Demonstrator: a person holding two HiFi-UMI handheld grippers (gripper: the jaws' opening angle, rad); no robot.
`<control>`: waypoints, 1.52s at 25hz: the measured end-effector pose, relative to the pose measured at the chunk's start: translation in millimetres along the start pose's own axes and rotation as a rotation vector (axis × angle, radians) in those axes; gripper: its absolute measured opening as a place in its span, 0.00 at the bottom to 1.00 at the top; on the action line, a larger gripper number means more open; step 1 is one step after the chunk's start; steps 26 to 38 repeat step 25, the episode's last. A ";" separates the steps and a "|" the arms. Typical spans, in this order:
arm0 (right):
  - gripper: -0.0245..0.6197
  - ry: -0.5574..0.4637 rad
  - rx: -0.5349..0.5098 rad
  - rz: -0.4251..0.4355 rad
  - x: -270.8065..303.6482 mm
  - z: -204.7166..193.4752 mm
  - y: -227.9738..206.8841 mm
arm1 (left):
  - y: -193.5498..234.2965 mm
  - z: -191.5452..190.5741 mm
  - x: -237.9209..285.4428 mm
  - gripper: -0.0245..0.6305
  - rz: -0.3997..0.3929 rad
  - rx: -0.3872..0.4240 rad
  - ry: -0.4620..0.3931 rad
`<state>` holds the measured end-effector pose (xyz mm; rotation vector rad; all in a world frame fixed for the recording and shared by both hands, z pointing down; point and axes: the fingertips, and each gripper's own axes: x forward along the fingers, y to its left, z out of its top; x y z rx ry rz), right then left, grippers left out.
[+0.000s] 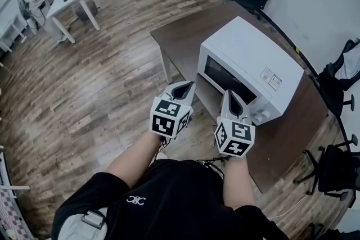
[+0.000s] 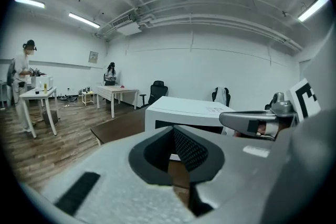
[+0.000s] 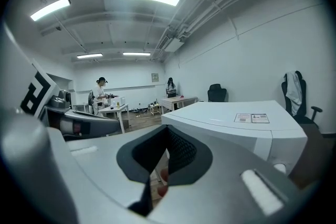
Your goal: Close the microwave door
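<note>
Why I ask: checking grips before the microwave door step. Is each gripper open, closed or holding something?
Left gripper: closed, nothing between the jaws.
Right gripper: closed, nothing between the jaws.

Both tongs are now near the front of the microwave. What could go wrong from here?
1. The right tongs point near the knob of the microwave; a push there may turn it.
2. The left tongs are close beside the right tongs, so they may knock together.
3. A hard push may slide the microwave on the table.
</note>
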<state>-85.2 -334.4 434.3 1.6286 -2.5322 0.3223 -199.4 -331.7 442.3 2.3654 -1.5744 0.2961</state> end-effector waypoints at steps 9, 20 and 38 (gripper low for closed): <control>0.05 0.001 -0.010 -0.022 -3.8 -0.5 7.2 | 3.6 -3.7 -5.9 0.05 -0.003 0.032 -0.013; 0.05 0.012 -0.032 -0.046 -7.8 -4.8 10.5 | -0.1 -5.2 -6.8 0.05 -0.042 0.029 -0.035; 0.05 0.016 -0.034 -0.050 -8.3 -5.0 13.0 | -0.4 -6.7 -8.5 0.05 -0.056 0.027 -0.026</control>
